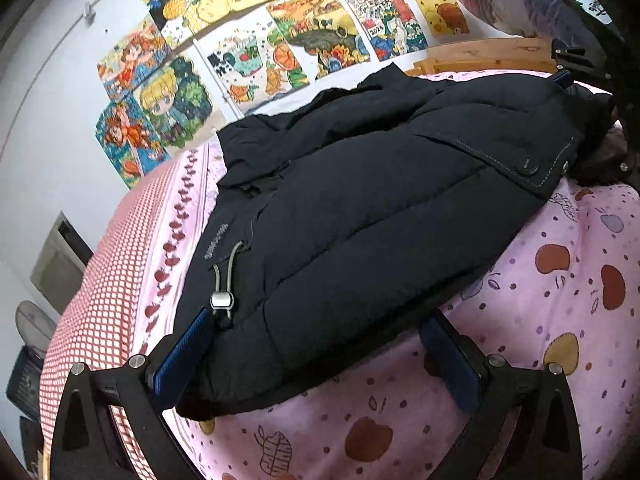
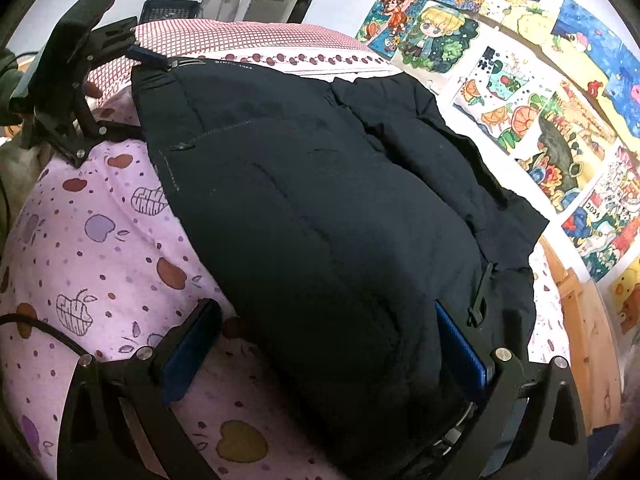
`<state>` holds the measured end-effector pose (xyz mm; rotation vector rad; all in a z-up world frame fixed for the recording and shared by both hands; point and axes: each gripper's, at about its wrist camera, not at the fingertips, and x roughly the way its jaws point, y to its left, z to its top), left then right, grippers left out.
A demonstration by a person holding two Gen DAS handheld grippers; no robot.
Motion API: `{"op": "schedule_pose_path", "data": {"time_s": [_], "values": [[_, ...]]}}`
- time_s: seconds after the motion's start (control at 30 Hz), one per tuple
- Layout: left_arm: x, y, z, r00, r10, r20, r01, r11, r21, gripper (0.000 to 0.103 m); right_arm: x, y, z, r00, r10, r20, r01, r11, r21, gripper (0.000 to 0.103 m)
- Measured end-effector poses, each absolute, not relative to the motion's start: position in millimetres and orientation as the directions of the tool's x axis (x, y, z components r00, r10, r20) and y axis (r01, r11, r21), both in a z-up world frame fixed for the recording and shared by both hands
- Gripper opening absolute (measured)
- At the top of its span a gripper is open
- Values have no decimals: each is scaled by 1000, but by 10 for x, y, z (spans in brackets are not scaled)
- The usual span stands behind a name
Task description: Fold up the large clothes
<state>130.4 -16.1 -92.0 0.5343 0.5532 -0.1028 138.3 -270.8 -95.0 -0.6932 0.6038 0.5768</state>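
While the jacket [image 1: 360, 220] lies bunched on the pink bed sheet [image 1: 560, 320], the left-wrist view shows the left gripper [image 1: 320, 364] with its jaws spread wide, straddling the jacket's near corner. One blue pad [image 1: 188, 352] lies beside the drawcord toggle [image 1: 221, 300], the other against the hem on the sheet side; the pads do not look to be pinching the cloth. That straddle looks like a set-up to clamp the corner for a fold. At the far end of the jacket, the right gripper [image 1: 576, 68] sits at the opposite edge.

From the right-wrist view, the right gripper [image 2: 332, 356] is likewise wide, its jaws either side of a thick roll of the jacket [image 2: 320, 220], likely the collar end, though I cannot tell for sure. The left gripper [image 2: 120, 56] shows at the far corner, a blue pad touching the hem. Both ends covered suggests a two-handed lift is planned.

No containers appear near the jacket; a dark crate [image 2: 170, 11] stands beyond the bed, contents hidden.
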Motion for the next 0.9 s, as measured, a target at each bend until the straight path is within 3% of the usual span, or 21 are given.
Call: {"op": "schedule_pose_path", "data": {"time_s": [0.4,0.5,0.57,0.77,0.9], "values": [[1332,-187,-781,897,90,-433,164,842,513,101,1476,-2799,-889,680,294,-672,-654,656,-375,101],[1322,-223,-741,903,77,-423,175,833,525,83,1488,-2794,-886,683,290,-670,-651,658,-379,101],[1363,-248,-681,876,14,-482,253,838,483,46,1485,-2790,-886,686,290,-667,-650,657,-383,101],[1571,-245,-426,838,-67,-541,300,886,355,22,1448,-2747,-883,699,286,-656,-644,650,-403,101],[1758,-234,-232,829,-96,-551,301,907,294,17,1478,-2699,-944,725,216,-654,-607,649,-458,101]]}}
